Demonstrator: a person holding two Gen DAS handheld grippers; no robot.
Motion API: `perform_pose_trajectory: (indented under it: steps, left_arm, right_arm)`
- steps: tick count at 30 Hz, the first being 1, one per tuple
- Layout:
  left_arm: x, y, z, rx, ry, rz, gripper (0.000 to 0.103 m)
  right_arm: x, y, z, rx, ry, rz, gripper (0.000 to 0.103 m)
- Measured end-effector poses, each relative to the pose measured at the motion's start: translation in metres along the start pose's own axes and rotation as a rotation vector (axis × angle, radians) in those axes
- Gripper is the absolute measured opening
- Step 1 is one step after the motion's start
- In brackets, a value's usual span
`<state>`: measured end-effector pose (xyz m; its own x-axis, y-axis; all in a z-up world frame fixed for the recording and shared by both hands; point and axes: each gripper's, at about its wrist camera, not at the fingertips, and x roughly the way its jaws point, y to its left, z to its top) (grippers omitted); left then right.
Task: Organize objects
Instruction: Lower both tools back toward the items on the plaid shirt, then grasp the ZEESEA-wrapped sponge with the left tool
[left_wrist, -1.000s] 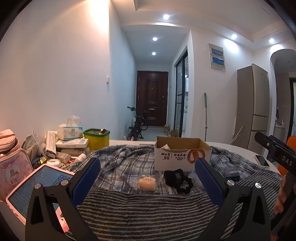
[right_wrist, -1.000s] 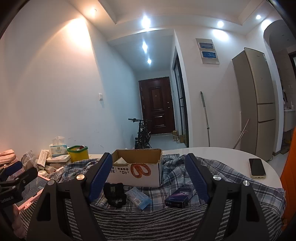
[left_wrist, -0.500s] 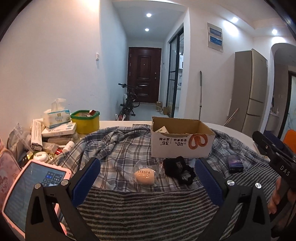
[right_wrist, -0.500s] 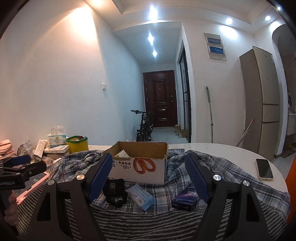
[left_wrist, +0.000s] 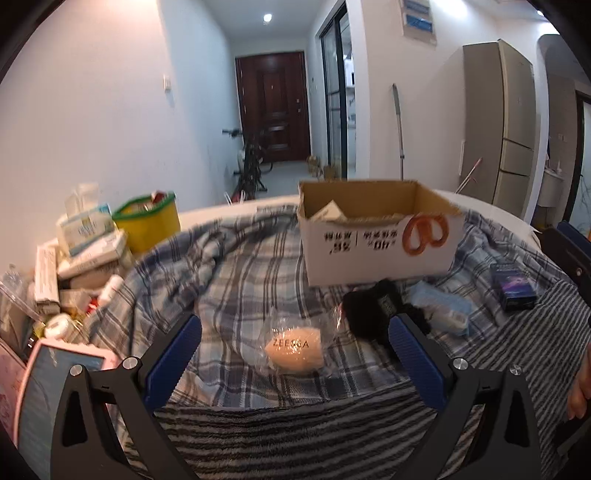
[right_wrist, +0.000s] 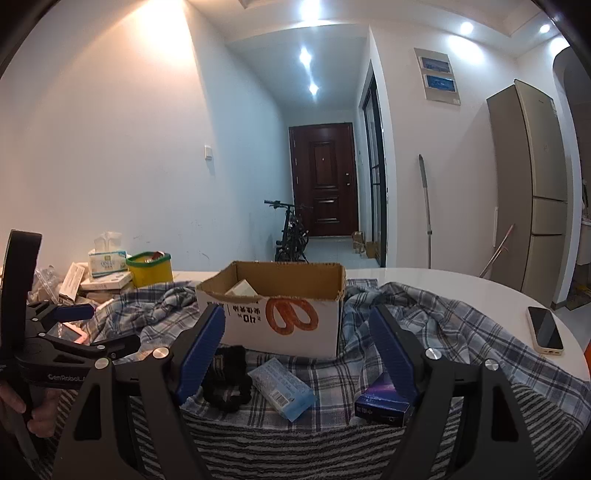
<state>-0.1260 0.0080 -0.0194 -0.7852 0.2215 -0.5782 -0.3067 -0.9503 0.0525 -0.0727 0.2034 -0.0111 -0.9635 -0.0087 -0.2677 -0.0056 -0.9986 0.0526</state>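
Observation:
An open cardboard box (left_wrist: 376, 240) with an orange pretzel print stands on a plaid cloth; it also shows in the right wrist view (right_wrist: 280, 314). In front of it lie a beige sponge in clear wrap (left_wrist: 295, 349), a black fuzzy item (left_wrist: 373, 314), a light blue packet (left_wrist: 443, 308) and a dark purple box (left_wrist: 515, 288). My left gripper (left_wrist: 295, 347) is open and empty, its fingers either side of the sponge. My right gripper (right_wrist: 297, 339) is open and empty, above the blue packet (right_wrist: 282, 384), with the black item (right_wrist: 225, 373) and purple box (right_wrist: 382, 400) beside it.
At the left stand a yellow tub (left_wrist: 147, 225), tissue boxes (left_wrist: 86, 227), small bottles and a pink tablet (left_wrist: 55, 384). A phone (right_wrist: 545, 334) lies on the white table at the right. A striped towel (left_wrist: 295, 435) covers the near edge.
My left gripper has tilted down and moved forward toward the sponge, which now sits between its fingers. My right gripper has shifted slightly closer to the box.

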Motion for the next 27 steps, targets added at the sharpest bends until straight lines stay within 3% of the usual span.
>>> perform_pose_trajectory:
  steps: [7,10,13,16,20,27]
  left_arm:
    - [0.019,-0.004,0.002,0.030,0.076,-0.050,0.103]
    - [0.035,0.002,0.000,-0.009,0.120,-0.077,0.103]
    - [0.053,0.009,-0.005,-0.054,0.190,-0.112,0.090]
    - [0.064,0.009,-0.009,-0.066,0.241,-0.114,0.088]
    - [0.075,0.007,-0.014,-0.061,0.289,-0.101,0.069]
    - [0.074,0.007,-0.015,-0.062,0.279,-0.114,0.053]
  right_arm:
    - [0.024,-0.002,-0.011,-0.003,0.075,0.004,0.080]
    - [0.032,-0.004,-0.016,0.004,0.111,0.020,0.080]
    - [0.037,-0.004,-0.018,0.006,0.138,0.029,0.080]
    - [0.043,-0.002,-0.020,-0.005,0.164,0.036,0.080]
    - [0.045,0.002,-0.022,-0.017,0.172,0.032,0.080]
    - [0.048,0.003,-0.022,-0.013,0.182,0.024,0.080]
